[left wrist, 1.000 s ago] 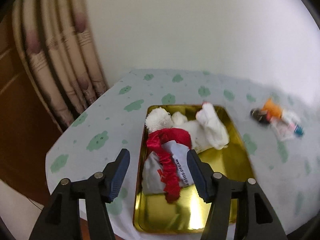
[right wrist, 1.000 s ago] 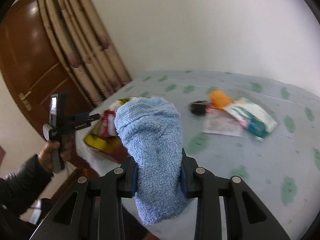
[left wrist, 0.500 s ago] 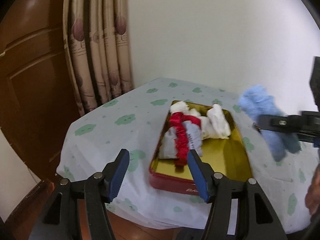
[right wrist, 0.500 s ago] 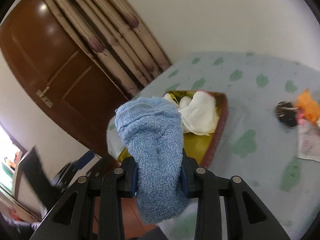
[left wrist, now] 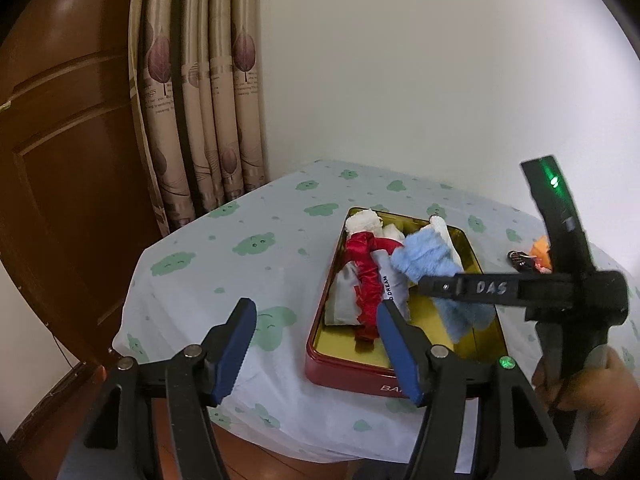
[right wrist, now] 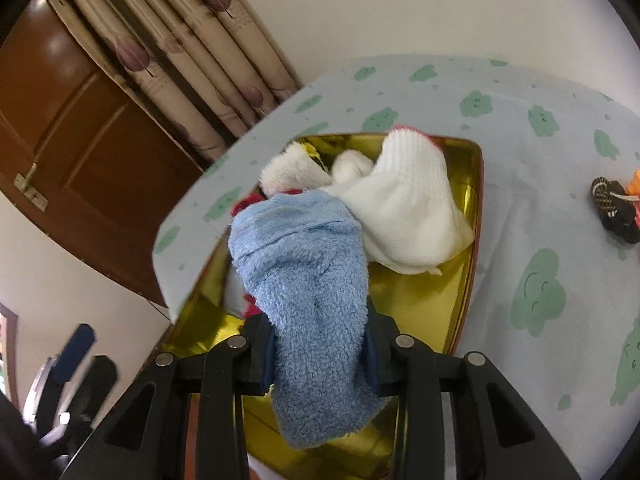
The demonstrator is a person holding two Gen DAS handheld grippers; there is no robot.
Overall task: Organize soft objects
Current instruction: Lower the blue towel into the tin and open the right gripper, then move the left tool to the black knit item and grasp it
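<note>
A red tin (left wrist: 348, 376) with a gold inside (right wrist: 416, 304) lies on the cloud-print tablecloth. It holds a white sock (right wrist: 408, 208), a white fluffy piece (left wrist: 362, 220), a red scrunchie (left wrist: 366, 276) and a grey pouch (left wrist: 340, 296). My right gripper (right wrist: 318, 336) hangs over the tin with its pads still pressing a blue terry cloth (right wrist: 308, 272), and its jaws are opening. From the left wrist view the right gripper (left wrist: 440, 288) and the blue cloth (left wrist: 428, 260) sit above the tin's middle. My left gripper (left wrist: 316, 308) is back from the tin's near edge, opening wider, with nothing between its fingers.
To the right of the tin lie a small black item (right wrist: 612, 208) and an orange item (left wrist: 540, 248). Curtains (left wrist: 200, 120) and a brown door (left wrist: 60, 160) stand behind the table's left corner. A hand (left wrist: 592, 400) holds the right gripper's grip.
The right gripper carried the blue cloth leftward and down, from over the bare tablecloth to over the tin. The left gripper drew back from above the tin to beyond the table's edge.
</note>
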